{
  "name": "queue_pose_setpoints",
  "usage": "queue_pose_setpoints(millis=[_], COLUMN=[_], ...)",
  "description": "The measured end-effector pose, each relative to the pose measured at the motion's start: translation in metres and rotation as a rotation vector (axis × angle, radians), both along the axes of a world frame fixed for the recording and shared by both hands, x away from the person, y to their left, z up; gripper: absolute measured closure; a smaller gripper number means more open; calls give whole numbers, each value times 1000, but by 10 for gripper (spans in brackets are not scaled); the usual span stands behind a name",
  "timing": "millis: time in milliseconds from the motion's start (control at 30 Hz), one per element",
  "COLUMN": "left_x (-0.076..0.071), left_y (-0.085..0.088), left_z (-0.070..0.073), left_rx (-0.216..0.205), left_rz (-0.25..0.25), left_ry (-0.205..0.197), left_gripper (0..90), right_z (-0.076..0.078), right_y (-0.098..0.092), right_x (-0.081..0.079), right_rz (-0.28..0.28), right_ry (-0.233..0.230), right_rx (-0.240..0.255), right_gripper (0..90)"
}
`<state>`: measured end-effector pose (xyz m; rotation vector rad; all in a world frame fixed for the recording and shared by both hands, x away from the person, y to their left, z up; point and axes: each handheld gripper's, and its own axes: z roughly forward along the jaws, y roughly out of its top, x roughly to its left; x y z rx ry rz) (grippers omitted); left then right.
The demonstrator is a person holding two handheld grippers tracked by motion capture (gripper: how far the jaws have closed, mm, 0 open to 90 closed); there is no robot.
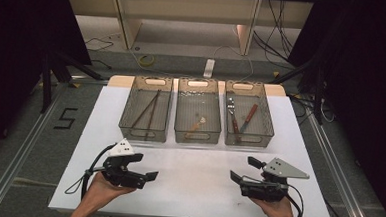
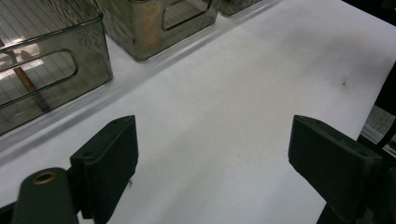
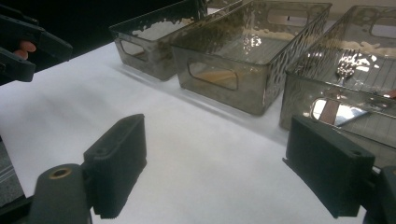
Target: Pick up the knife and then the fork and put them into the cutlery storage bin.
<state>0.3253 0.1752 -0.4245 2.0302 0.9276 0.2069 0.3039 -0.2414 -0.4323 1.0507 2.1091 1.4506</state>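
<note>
Step in hand, by the look: start/rest pose, nothing picked up. Left gripper at lower left of the high view, fingers spread wide, empty, hovering over bare white bench. Right gripper at lower right of the high view, fingers also spread wide, empty, above bare bench too.

Three clear bins in a row at centre frame of the high view, along the far half of the bench. Left bin: two long thin brown sticks, prob. chopsticks, lying lengthwise. Middle bin: one small pale item, too blurred to name. Right bin: fork plus red-handled utensil, side by side; a shiny flat piece seen thru the near handle slot in the right gripper view, type unclear.

Nearest to the grippers: near walls of the bins, well apart from both. Right bin sits just ahead of right gripper; left bin ahead of left gripper.

Next move, as a guess: reach fwd over a bin's near wall, tip down, fingers kept wide until astride one utensil, then close. Thin sticks and flat cutlery lying on bin floor likely need a low, careful pinch. Risk: clipping the bin wall on the way in.
</note>
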Motion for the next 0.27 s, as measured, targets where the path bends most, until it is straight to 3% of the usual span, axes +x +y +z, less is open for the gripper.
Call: queue_pose_setpoints(millis=[267], left_x=[1], left_y=[1], left_z=[0], left_rx=[0], left_rz=[5], left_ry=[1], left_gripper=[156], right_z=[1], right_y=[-1], right_x=[1], right_rz=[-11], right_ry=[-6], right_rx=[-7], right_gripper=[203])
